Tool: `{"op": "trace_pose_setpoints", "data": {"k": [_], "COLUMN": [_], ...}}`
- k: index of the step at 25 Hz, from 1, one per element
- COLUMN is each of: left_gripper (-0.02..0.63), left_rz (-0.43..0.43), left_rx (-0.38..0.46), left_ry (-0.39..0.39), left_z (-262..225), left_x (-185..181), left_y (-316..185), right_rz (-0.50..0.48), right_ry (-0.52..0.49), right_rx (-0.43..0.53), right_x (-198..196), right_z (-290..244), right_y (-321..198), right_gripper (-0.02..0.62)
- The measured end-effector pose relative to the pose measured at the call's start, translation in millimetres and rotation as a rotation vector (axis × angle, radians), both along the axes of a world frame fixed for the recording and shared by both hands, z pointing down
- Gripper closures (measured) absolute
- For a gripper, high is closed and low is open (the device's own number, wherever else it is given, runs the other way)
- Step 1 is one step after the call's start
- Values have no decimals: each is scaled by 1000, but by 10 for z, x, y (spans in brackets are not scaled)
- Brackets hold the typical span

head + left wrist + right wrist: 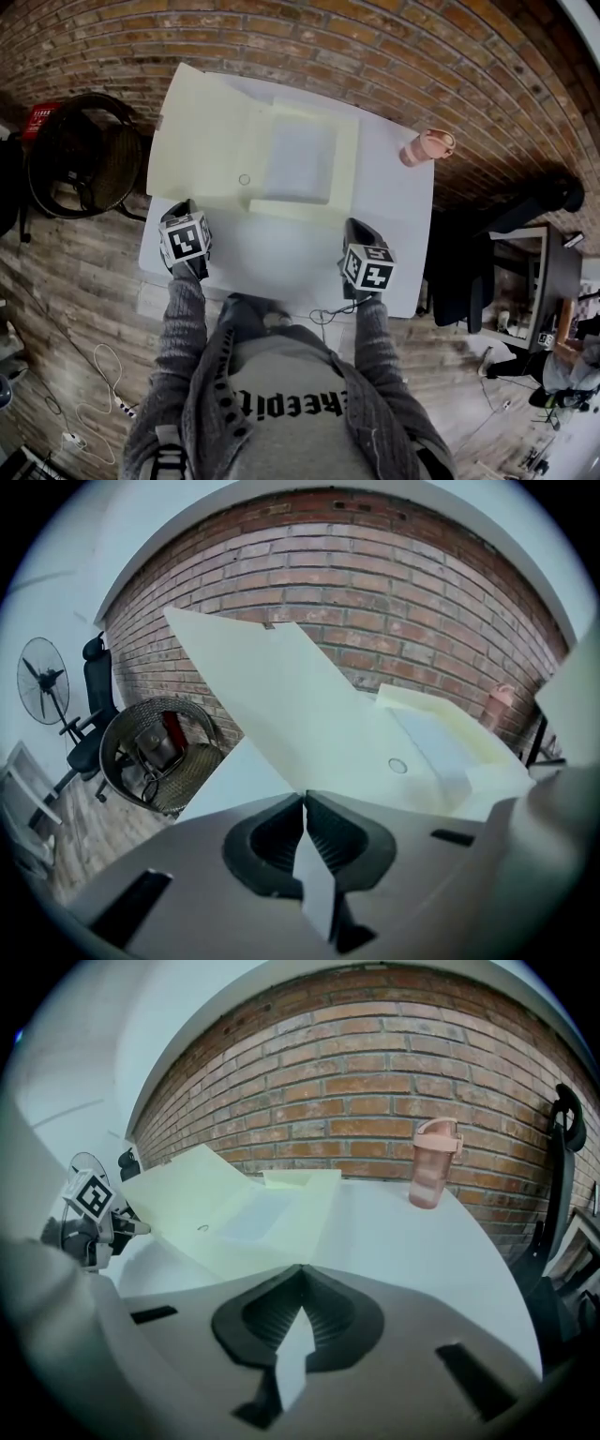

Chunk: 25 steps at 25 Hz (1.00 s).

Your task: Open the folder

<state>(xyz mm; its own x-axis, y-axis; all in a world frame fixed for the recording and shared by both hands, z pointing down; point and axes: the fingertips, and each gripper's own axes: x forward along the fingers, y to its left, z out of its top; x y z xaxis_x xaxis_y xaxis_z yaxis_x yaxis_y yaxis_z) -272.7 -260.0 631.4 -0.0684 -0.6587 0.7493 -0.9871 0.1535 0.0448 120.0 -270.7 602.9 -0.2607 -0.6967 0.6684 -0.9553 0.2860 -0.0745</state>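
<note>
A pale yellow folder lies open on the white table, its cover spread to the left and a white sheet showing in the right half. My left gripper sits just in front of the folder's near left corner, jaws shut and empty. My right gripper rests by the near right corner, also shut with nothing in it. In the left gripper view the shut tips point at the cover and its snap ring. The right gripper view shows shut tips short of the folder.
A pink bottle stands at the table's far right by the brick wall. A round wire basket is left of the table, a dark desk and chair to the right. Cables lie on the wooden floor.
</note>
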Motion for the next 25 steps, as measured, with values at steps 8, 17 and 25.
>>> {"op": "trace_pose_setpoints", "data": {"k": [8, 17, 25], "left_gripper": [594, 592, 592], "left_rz": [17, -29, -31], "left_rx": [-21, 120, 217], "left_ry": [-35, 119, 129], "left_z": [25, -280, -464], "left_x": [-48, 48, 134], "left_y": [4, 13, 21], "right_rz": [-2, -13, -20], "right_ry": [-4, -1, -34], "right_rx": [-3, -3, 38], "right_x": [6, -2, -66], "right_z": [5, -15, -168], "right_y": [-4, -17, -60], "right_gripper": [591, 591, 591]}}
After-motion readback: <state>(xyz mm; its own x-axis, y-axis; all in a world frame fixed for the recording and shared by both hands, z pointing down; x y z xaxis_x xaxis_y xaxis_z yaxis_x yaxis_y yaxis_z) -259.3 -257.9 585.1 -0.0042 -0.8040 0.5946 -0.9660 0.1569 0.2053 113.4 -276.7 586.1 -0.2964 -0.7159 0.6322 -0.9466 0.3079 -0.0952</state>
